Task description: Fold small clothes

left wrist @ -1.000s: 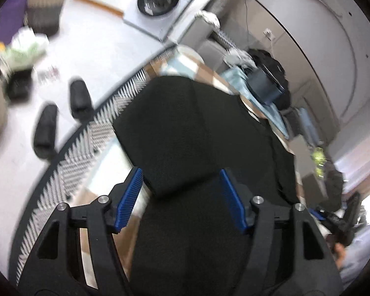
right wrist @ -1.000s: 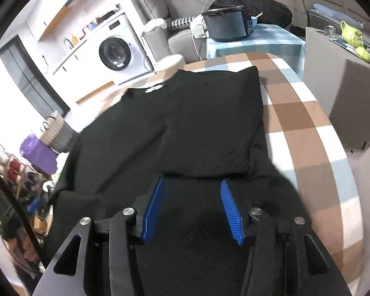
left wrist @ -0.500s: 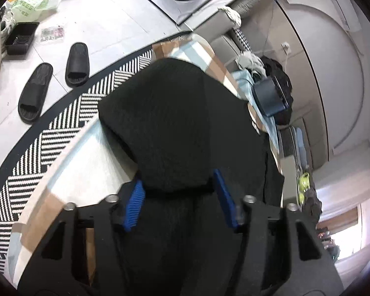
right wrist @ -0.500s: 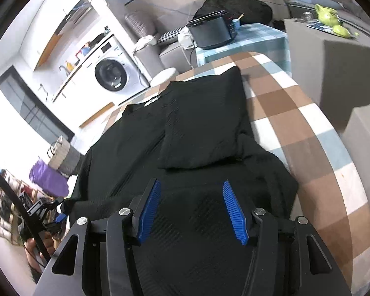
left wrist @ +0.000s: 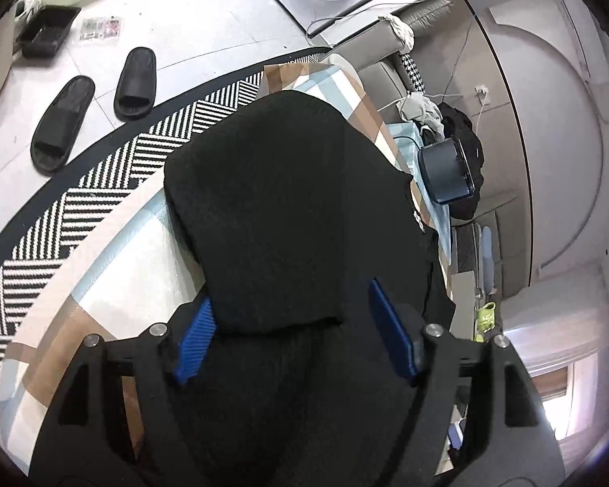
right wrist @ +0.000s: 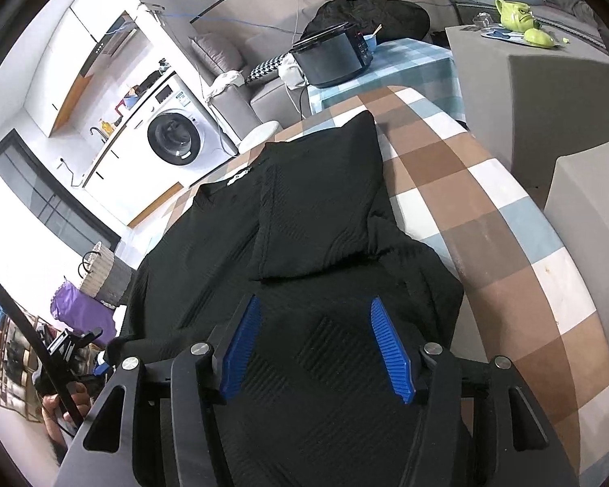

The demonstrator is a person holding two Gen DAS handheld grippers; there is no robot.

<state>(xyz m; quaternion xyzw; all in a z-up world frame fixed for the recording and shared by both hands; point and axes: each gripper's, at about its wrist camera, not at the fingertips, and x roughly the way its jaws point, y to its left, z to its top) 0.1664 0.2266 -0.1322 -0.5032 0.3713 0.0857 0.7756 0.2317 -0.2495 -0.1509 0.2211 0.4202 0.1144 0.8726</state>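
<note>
A black ribbed shirt (right wrist: 207, 243) lies spread on the checked tablecloth (right wrist: 507, 243). One sleeve flap (right wrist: 320, 203) is folded in over its body. In the left wrist view the other folded flap (left wrist: 280, 203) ends in an edge between my fingers. My left gripper (left wrist: 292, 332) hangs low over that edge. Its jaws are opening; the right pad (left wrist: 391, 332) stands clear of the cloth. My right gripper (right wrist: 314, 349) hovers over the shirt's lower part, just short of the flap. Its jaws are opening too, with only flat cloth beneath.
A washing machine (right wrist: 174, 138) stands beyond the table, and a dark cooker (right wrist: 333, 61) sits on a blue checked side table. Grey blocks (right wrist: 528, 81) stand to the right. A striped rug (left wrist: 101, 186) and two black slippers (left wrist: 97, 105) lie on the floor.
My left gripper rolled and sank toward the flap; its jaws narrowed on the flap's edge, then widened again. My right gripper drew back from the other flap and opened a little.
</note>
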